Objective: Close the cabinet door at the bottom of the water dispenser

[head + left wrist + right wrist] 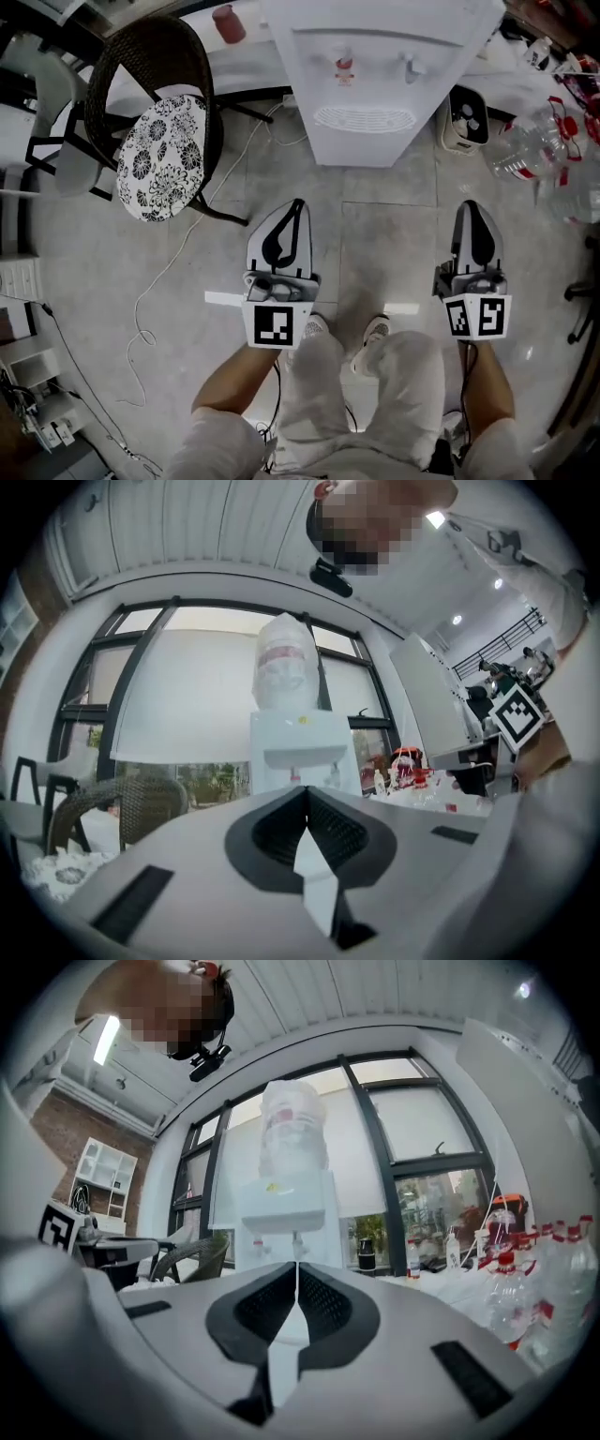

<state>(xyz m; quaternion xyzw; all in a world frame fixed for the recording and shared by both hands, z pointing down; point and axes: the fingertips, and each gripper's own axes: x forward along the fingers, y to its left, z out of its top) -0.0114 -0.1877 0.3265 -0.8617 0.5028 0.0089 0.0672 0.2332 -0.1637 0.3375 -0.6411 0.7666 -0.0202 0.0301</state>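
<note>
**Two closed hand-held grippers in front of a white water dispenser**

Seen from the head camera, looking steeply down, a person stands on a grey tiled floor [375, 244], facing a white water dispenser [370, 75]. The dispenser stands at the top middle of the view, well apart from both tools. Its two taps [345, 67] and the oval drip tray [361, 117] below them face the person.

The cabinet door at the bottom of the dispenser cannot be made out. From above, the lower front is only a narrow white strip. In both gripper views the tool's own body hides everything below the taps.

The left hand-held gripper [298, 202] and the right hand-held gripper [472, 204] are held side by side above the person's shoes [314, 326]. Both point towards the dispenser, which lies ahead and between them.

In the left gripper view the left hand-held gripper [306, 791] has its jaws pressed together with nothing between them. The dispenser, with a water bottle [284, 663] on top, stands straight ahead. The right hand-held gripper [296, 1265] is likewise closed and empty.

To the left of the dispenser is a dark wicker chair [122, 75] with a black and white floral cushion [164, 155]. A thin white cable [159, 281] trails across the floor near it. Clear plastic bottles [534, 141] lie to the dispenser's right
</note>
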